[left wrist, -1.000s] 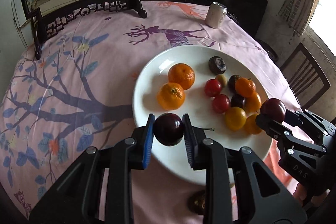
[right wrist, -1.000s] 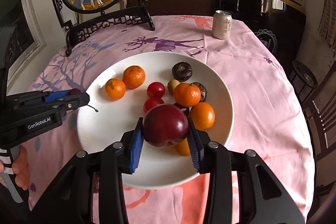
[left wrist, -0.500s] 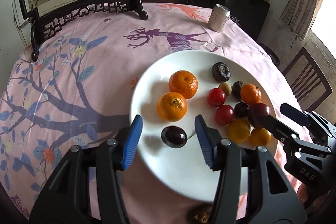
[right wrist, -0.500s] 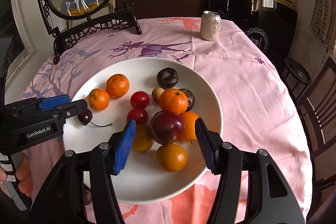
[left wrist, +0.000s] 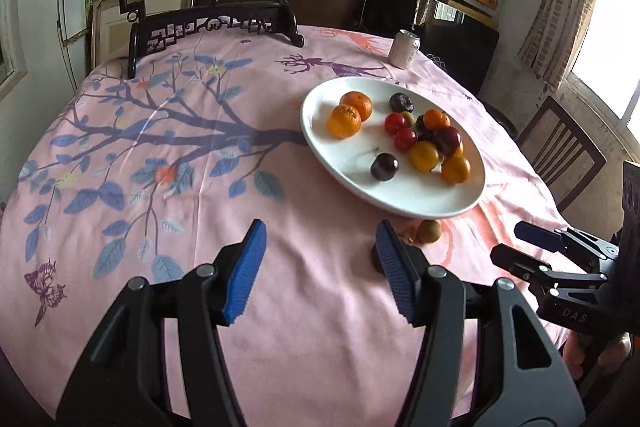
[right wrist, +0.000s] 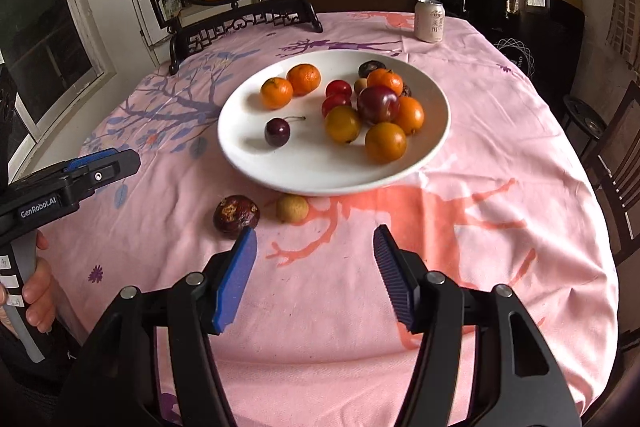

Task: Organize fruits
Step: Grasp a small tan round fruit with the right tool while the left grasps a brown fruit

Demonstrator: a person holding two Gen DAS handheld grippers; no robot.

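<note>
Both grippers have pulled back from the round white ceramic plate point(right wrist: 434, 131) since half a second ago: the left gripper point(left wrist: 320, 269) and right gripper point(right wrist: 314, 277) now hang with jaws spread wide and empty over the pink printed cloth of the table point(right wrist: 500, 155). The dark stemmed cherry point(right wrist: 277, 132) lies alone on the plate's near left, and the big red plum point(right wrist: 377, 104) sits atop the orange and yellow fruit cluster. A wrinkled brown fruit point(right wrist: 235, 215) and a small tan longan point(right wrist: 293, 207) remain on the cloth just before the plate.

Both wrist views face the plate point(left wrist: 400, 195), seemingly close.
</note>
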